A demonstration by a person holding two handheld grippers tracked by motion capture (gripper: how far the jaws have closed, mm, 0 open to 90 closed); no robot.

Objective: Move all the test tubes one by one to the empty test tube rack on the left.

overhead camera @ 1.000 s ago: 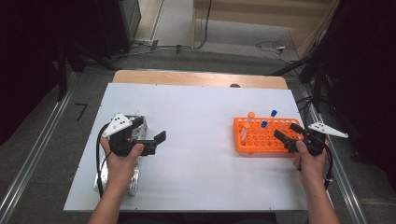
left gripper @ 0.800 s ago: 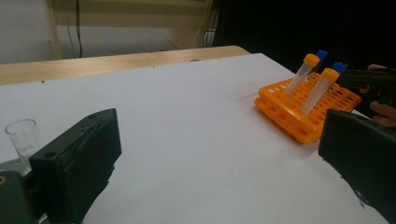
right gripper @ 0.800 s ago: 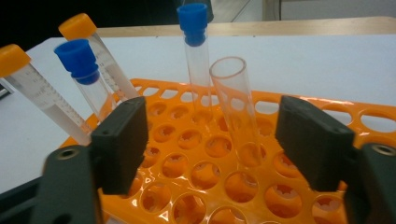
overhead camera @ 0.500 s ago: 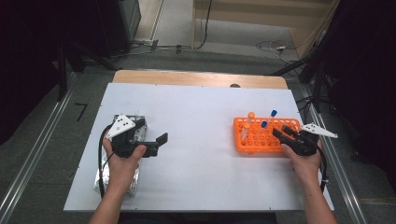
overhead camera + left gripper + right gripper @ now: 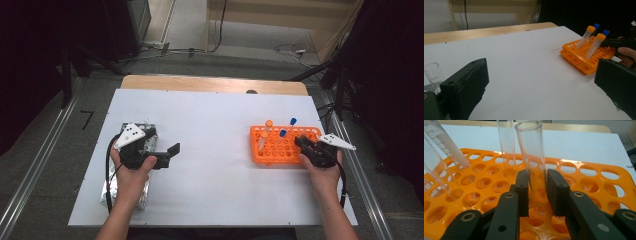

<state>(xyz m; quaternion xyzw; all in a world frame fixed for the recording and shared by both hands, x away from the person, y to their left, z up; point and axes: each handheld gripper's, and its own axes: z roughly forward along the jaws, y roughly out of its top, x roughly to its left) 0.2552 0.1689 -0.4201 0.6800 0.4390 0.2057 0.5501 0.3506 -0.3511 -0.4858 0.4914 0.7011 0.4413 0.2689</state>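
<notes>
An orange tube rack point(image 5: 272, 152) sits at the right of the white table point(image 5: 215, 115) and holds several clear tubes, some with orange caps point(image 5: 269, 123) and some with blue caps point(image 5: 293, 120). My right gripper point(image 5: 301, 142) reaches over the rack's right end. In the right gripper view its jaws point(image 5: 537, 192) press on both sides of a clear tube point(image 5: 531, 150) that stands in the rack point(image 5: 586, 177); the tube's cap is out of frame. My left gripper point(image 5: 169, 155) hovers low over the table's left part, open, with nothing between its jaws point(image 5: 541, 85). The rack point(image 5: 579, 58) lies far ahead of it.
A shiny bag point(image 5: 145, 137) with clear tubes lies under the left hand, near the table's left edge. One clear tube point(image 5: 434, 75) stands beside the left jaw. A wooden strip point(image 5: 210, 84) runs along the table's far edge. Cables point(image 5: 295, 50) lie on the floor beyond.
The right gripper has moved left over the rack and its jaws now flank one tube. The left gripper has drifted slightly toward the person.
</notes>
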